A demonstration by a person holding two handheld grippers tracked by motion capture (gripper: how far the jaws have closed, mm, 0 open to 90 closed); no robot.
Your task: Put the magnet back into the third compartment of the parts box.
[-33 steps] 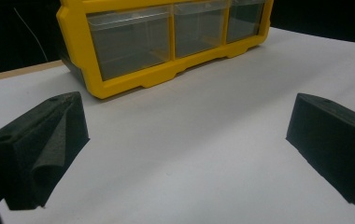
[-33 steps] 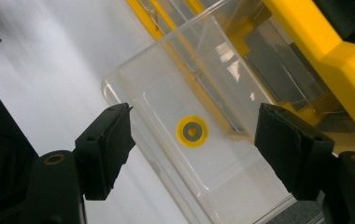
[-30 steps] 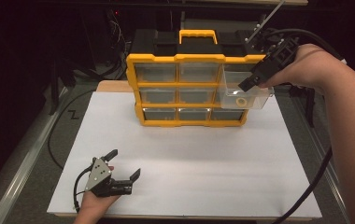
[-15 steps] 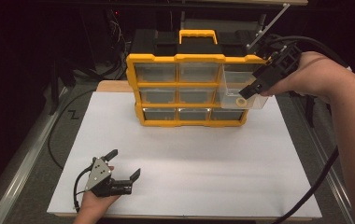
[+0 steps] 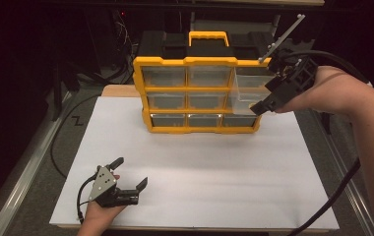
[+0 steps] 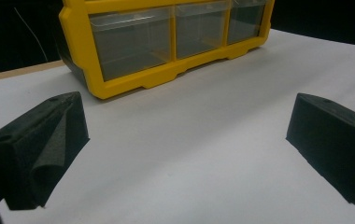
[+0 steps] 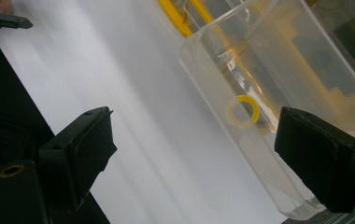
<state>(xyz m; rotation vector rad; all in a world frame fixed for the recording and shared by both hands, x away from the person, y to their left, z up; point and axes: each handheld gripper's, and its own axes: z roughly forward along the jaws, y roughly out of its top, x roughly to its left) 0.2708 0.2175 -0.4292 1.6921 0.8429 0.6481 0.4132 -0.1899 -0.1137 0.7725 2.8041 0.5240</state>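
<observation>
White sheet (image 5: 200, 162) covers the table, dark room behind. Bare sheet fills the frame centre. Yellow organiser (image 5: 200, 93) stands upper centre; its clear drawer (image 5: 246, 91), pulled out at upper right, holds a yellow ring (image 7: 243, 111). Right gripper (image 5: 261, 109), jaws apart, hovers at it. Left gripper (image 5: 128, 172), jaws apart, rests lower left.

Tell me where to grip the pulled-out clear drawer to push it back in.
Grip the clear drawer by its front wall, coming straight from the front with the right gripper, probably one jaw inside the open top: that wall is thin and faces outward from the yellow organizer.
</observation>
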